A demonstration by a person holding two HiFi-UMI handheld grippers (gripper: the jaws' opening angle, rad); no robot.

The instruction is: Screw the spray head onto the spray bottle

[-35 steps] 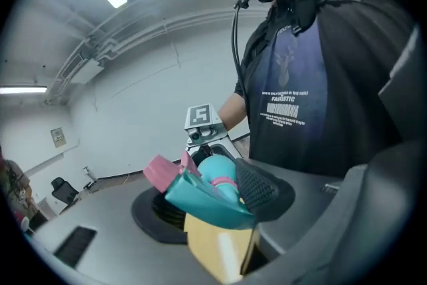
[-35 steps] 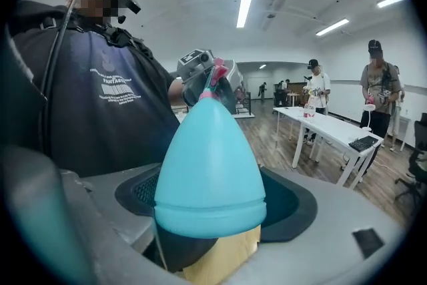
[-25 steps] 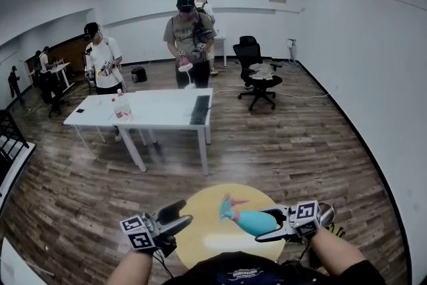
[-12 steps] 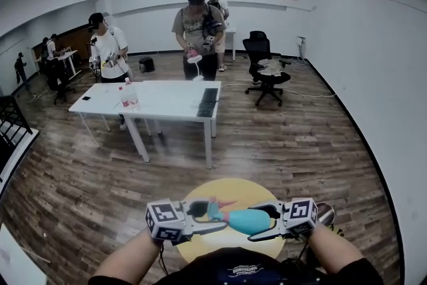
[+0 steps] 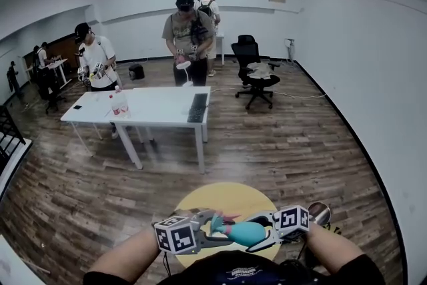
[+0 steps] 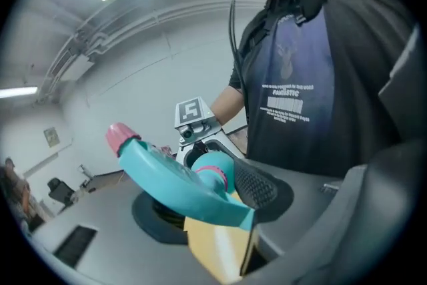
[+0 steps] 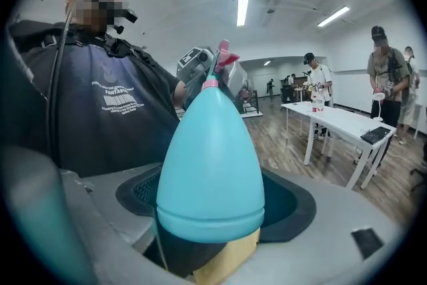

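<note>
Right gripper view: your wide-set right jaws clamp the probably light, slick spray bottle. Left jaws have just been closing on the spray head between them; favour its stiff collar.

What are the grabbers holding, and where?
Right gripper: the spray bottle, by its wide bottom. Left gripper, its jaws just closing: the spray head, near its pink collar.

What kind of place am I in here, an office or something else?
Probably a large open office or lab room: a long white table with a keyboard, a black office chair, and other people standing around handling small things, on a wood floor.
</note>
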